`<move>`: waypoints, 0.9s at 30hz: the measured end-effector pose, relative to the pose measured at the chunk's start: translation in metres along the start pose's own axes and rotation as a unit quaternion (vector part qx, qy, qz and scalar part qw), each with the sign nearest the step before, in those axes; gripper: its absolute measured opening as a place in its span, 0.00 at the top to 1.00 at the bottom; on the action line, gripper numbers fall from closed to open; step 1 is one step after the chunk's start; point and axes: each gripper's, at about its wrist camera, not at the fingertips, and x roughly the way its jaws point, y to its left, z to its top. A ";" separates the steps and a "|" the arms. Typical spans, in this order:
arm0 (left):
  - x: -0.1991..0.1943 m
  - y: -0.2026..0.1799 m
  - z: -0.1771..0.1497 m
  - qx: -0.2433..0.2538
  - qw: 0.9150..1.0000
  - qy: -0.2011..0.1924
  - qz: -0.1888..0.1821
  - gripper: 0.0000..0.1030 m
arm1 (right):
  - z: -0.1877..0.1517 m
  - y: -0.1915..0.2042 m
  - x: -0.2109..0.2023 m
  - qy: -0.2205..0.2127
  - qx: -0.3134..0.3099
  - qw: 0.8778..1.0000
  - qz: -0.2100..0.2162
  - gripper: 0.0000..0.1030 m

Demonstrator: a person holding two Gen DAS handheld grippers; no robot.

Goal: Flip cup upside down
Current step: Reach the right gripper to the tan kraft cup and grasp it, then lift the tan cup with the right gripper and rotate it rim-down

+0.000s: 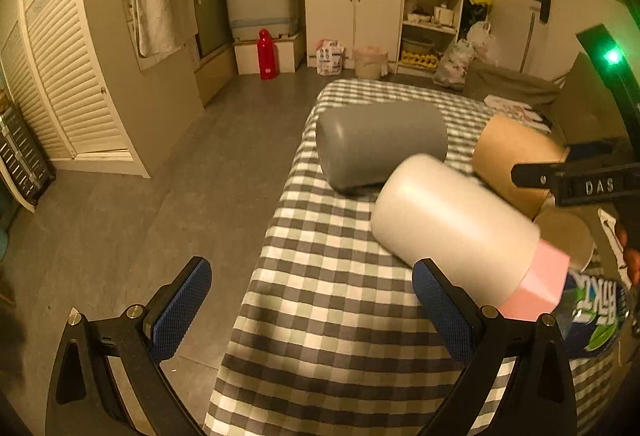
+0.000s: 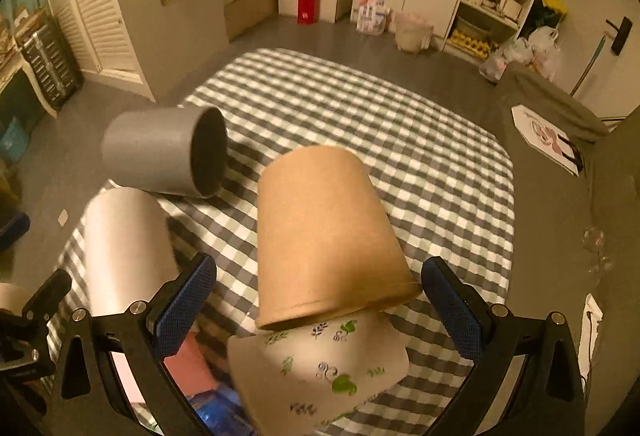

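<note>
Right tool [image 2: 318,300] spread wide, holding nothing; brown paper cup [image 2: 324,232] sits between its fingers, mouth down over a leaf-print cup [image 2: 320,368]. Left tool [image 1: 312,304] also wide and empty, white bottle with pink cap [image 1: 456,220] just by its right finger. Farther off, grey cup [image 2: 168,152] lies on its side on checkered desk [image 2: 400,140].

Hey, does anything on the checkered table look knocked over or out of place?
Yes. The gray cup lies on its side near the table's left edge, mouth facing sideways. The brown paper cup sits upside down, tilted, on a leaf-patterned cup.
</note>
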 end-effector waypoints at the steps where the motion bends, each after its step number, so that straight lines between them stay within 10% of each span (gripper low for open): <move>1: 0.001 0.000 -0.001 0.001 1.000 0.002 0.000 0.00 | 0.000 0.000 0.003 0.005 -0.003 1.000 0.002 0.00; 12: 0.000 0.003 -0.003 0.006 1.000 0.002 0.007 0.00 | 0.007 0.005 0.005 0.026 -0.015 0.999 -0.038 0.17; 27: -0.082 0.013 -0.012 -0.006 0.999 -0.041 -0.003 0.00 | -0.019 0.043 -0.156 -0.083 0.007 0.996 -0.038 0.18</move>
